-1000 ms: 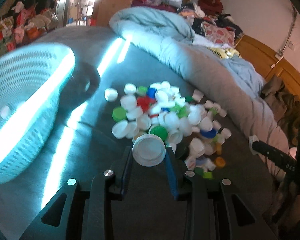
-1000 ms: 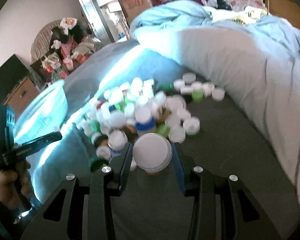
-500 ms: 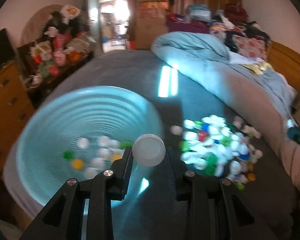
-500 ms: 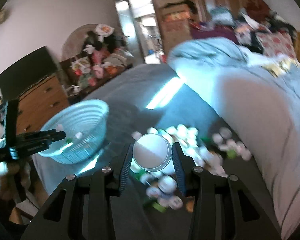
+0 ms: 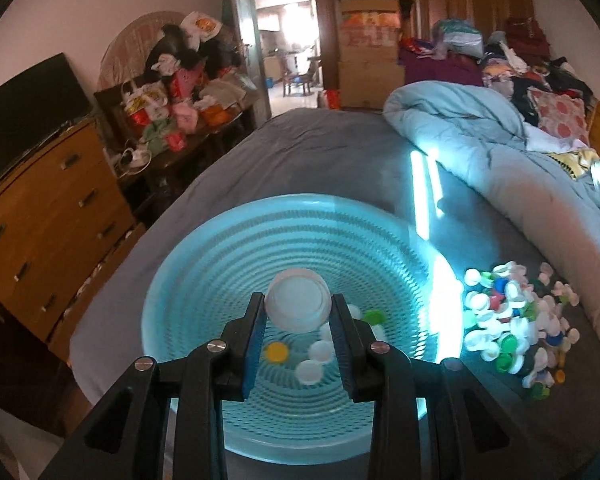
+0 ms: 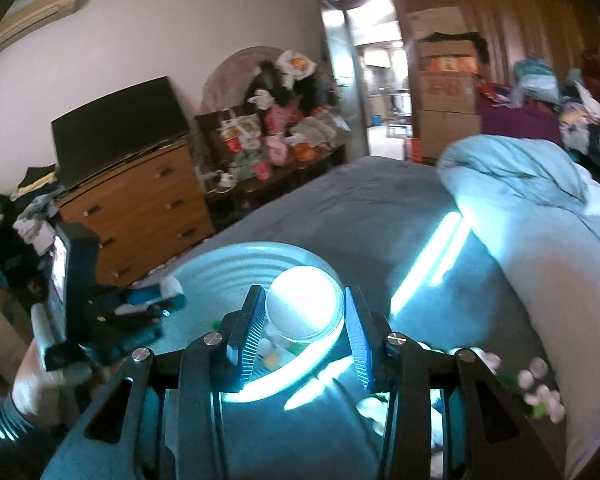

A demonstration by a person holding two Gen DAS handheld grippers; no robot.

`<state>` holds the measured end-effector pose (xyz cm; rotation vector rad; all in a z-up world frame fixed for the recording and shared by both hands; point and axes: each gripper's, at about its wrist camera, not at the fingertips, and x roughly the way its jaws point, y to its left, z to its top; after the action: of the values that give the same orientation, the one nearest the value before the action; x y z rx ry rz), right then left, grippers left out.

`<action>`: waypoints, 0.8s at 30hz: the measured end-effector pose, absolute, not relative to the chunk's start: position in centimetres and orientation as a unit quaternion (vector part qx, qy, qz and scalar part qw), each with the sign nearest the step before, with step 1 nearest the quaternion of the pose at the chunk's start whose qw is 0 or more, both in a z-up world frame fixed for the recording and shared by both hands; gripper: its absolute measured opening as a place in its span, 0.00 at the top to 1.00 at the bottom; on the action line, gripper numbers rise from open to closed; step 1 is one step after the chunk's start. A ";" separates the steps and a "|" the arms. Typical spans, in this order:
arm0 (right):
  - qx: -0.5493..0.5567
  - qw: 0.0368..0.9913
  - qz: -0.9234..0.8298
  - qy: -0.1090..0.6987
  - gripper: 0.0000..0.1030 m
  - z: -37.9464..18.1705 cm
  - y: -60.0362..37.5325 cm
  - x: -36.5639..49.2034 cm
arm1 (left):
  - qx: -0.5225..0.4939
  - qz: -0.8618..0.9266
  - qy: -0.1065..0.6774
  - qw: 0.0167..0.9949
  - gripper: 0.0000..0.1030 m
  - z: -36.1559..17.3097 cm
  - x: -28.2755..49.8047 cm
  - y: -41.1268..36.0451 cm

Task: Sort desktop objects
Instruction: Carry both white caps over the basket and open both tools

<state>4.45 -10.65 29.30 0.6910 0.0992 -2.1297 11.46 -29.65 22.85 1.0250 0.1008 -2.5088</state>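
Lying under everything, the bed [image 5: 300, 148], grey sheet spreading ahead of both grippers, with the quilt [image 5: 480, 136] bunching to the right of them. Sitting directly below and ahead of the left gripper [image 5: 298, 320], the basket [image 5: 220, 248], pale blue and ribbed, holding a few loose caps near its bottom, among them a yellow cap [image 5: 277, 352] just under the left finger. Spreading on the sheet to the right of the left gripper, just beside the basket's rim, the cap pile [image 5: 516, 320], mostly white with green and blue mixed in. Clamping a white lid [image 5: 298, 306] between both pads, the left gripper, hanging over the basket's middle. Pinching a white cap [image 6: 304, 306] of its own, the right gripper [image 6: 305, 320], hovering over the near right rim of the basket [image 6: 236, 264], with blurred caps lying below and to its right. Showing to the left of the right gripper, the left gripper [image 6: 140, 308] again, reaching over the basket's left rim.
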 end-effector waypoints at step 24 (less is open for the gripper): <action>0.346 0.477 -0.805 0.074 0.65 26.8 -21.2 4.4 | 0.417 -0.886 0.064 0.192 0.67 20.8 10.7 -36.0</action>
<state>4.38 -21.17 26.83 0.8445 0.1810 -1.9653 10.69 -35.97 20.78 1.1710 0.1789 -2.4869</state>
